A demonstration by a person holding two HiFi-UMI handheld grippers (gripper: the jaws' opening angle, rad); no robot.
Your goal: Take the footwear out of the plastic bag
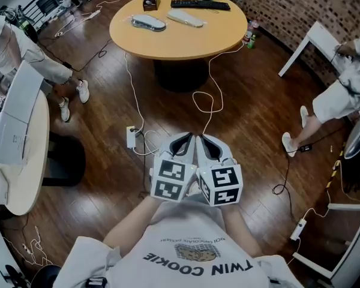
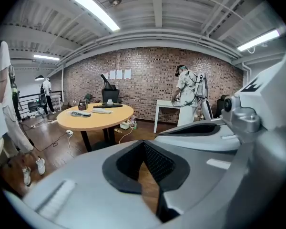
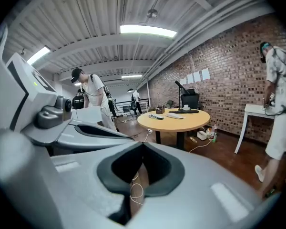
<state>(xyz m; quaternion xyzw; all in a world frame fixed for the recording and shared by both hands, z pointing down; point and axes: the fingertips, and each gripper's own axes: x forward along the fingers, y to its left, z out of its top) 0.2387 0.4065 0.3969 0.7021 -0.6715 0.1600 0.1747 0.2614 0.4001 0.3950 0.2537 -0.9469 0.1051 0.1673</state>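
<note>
- Dark plank wood floor [image 1: 258, 113]: the widest free lane runs toward 12 o'clock. People stand at 10 o'clock and at 3 o'clock, so there is less room to either side.
- Round light-wood table [image 1: 180, 44]: at 12 o'clock, well apart from both tongs. Its near rim is curved and has no lip, so a bag dragged toward it could probably slide off.
- White side table [image 1: 21, 131]: at 9 o'clock, near the person's left elbow. A wide swing of the arm could strike it.
- Loose white cables [image 1: 211, 98] and white power strip [image 1: 131, 137]: on the floor between the person and the table. They are the likeliest cause of a trip or a snag on the way over.
- Left grey two-jaw gripper [image 1: 189, 136] and right grey two-jaw gripper [image 1: 203, 137]: held touching side by side at the chest. Each has its jaws together with nothing between them. They would need to open before they reach the plastic.
- Pale flat footwear in a clear plastic bag [image 1: 148, 22]: on the tabletop at 11 o'clock, with a similar packet [image 1: 185, 18] just beside it. The film looks slippery, so the whole bag may lift along with its contents.
</note>
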